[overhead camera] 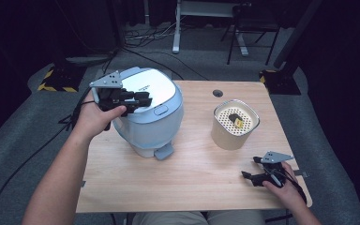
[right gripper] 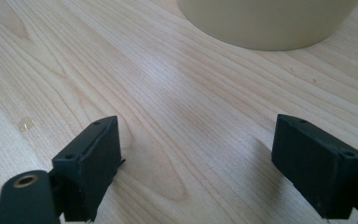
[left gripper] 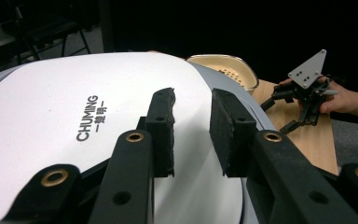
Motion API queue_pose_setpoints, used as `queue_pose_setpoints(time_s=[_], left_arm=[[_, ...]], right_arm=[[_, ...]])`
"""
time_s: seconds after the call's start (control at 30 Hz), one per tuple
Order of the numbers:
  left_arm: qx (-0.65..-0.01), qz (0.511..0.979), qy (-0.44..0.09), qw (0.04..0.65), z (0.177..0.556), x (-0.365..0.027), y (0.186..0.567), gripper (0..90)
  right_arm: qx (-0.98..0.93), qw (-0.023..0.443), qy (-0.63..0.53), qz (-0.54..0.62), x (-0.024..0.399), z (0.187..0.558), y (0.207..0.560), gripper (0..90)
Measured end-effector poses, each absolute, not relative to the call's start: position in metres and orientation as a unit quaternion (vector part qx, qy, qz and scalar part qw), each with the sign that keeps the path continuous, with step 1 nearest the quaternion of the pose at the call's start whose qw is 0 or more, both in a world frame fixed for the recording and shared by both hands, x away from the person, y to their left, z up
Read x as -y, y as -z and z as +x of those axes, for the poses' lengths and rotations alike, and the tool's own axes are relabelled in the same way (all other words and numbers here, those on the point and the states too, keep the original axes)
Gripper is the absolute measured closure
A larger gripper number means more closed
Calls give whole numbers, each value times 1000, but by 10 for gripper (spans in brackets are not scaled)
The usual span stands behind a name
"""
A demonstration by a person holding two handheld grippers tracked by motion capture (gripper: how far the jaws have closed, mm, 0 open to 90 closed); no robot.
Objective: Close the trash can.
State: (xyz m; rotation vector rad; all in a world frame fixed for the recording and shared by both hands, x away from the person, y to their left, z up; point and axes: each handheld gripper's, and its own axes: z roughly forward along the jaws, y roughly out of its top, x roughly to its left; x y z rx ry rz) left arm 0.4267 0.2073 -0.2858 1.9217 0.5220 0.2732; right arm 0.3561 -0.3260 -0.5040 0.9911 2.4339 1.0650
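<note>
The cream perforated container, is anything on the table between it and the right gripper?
Nothing visible. The right gripper sits open near the table's front right corner, and bare wood runs from its jaws to the cream container. The rice cooker stands well off to the left.

Setting was a recording studio or lab bay, not a home. A small wooden table (overhead camera: 187,183) with a cable hole (overhead camera: 218,93) stood alone on grey carpet (overhead camera: 23,136). Black curtains or dark walls closed in the space on all sides. Black cables (overhead camera: 145,35) ran loose across the floor behind the table. Yellow-and-black hazard-striped bases (overhead camera: 56,79) sat at the left and right rear, the right one carrying a slanted dark pole (overhead camera: 293,35). Legs of a white desk (overhead camera: 177,28) and a dark chair or stand (overhead camera: 236,35) were visible at the back.
</note>
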Motion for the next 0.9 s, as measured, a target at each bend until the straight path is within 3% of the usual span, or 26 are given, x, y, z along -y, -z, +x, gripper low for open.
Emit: queue_pose_setpoints(time_s=[0.5, 0.7, 0.9], left_arm=[[-219, 823, -166, 497, 422, -192, 283, 719], [-232, 818, -140, 507, 416, -195, 280, 508], [-227, 811, -135, 522, 390, -197, 278, 418]], right_arm=[[-850, 150, -372, 340, 326, 356, 504, 160], [-850, 149, -373, 339, 325, 356, 504, 160], [-851, 149, -373, 338, 325, 356, 504, 160]])
